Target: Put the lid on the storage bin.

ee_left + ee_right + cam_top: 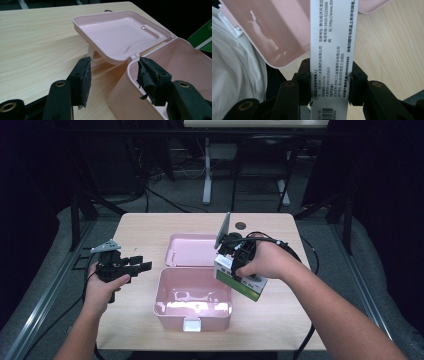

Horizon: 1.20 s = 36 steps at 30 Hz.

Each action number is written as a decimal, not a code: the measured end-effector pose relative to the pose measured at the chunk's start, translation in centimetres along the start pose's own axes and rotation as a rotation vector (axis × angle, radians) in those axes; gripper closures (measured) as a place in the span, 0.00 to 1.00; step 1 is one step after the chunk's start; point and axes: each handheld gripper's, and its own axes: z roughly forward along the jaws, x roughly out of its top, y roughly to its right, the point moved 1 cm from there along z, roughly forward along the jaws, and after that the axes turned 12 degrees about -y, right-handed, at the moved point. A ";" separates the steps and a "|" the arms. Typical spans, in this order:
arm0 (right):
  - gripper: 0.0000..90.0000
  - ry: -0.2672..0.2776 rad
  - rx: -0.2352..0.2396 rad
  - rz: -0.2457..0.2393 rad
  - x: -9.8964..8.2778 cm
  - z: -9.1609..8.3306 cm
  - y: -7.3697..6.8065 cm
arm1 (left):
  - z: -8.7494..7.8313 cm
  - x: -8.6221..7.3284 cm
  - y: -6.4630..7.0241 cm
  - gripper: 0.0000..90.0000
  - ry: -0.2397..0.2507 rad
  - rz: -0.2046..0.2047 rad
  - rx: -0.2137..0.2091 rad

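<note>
Carton: white-and-green carton (240,279) held in the air at the right rim of the pink box, tilted, likely on its way inside.
Right gripper (329,83): jaws pinch the carton's narrow sides, leaving its long body free to lower in.
Pink box (192,316): empty on the desk (142,227), lid (117,35) hinged back so the opening is clear.
Left gripper (112,80): jaws spread, empty, waiting just beside the box's left wall, perhaps to steady it.
</note>
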 end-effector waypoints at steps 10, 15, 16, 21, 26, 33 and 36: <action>0.68 0.000 -0.007 -0.063 1.6 -0.3 -1.5 | 0.0 0.0 0.0 0.50 -0.003 0.005 -0.001; 0.68 0.008 -0.009 -0.084 2.2 -0.6 -2.0 | 0.1 0.0 0.0 0.50 -0.005 0.002 0.000; 0.68 0.013 -0.009 -0.090 2.4 -0.8 -2.2 | 0.1 0.0 0.0 0.50 -0.004 0.002 0.000; 0.68 0.013 -0.014 -0.113 2.9 -1.0 -2.8 | 0.1 0.0 0.0 0.50 -0.003 0.002 -0.001; 0.68 0.010 -0.014 -0.136 3.6 -0.8 -3.4 | 0.1 0.0 0.0 0.50 -0.006 0.004 0.001; 0.68 0.014 -0.016 -0.170 4.5 -0.8 -4.3 | 0.3 0.0 0.1 0.50 -0.006 0.008 -0.005; 0.68 0.016 -0.021 -0.185 4.8 -0.8 -4.8 | 0.3 0.0 0.2 0.50 -0.012 0.010 -0.006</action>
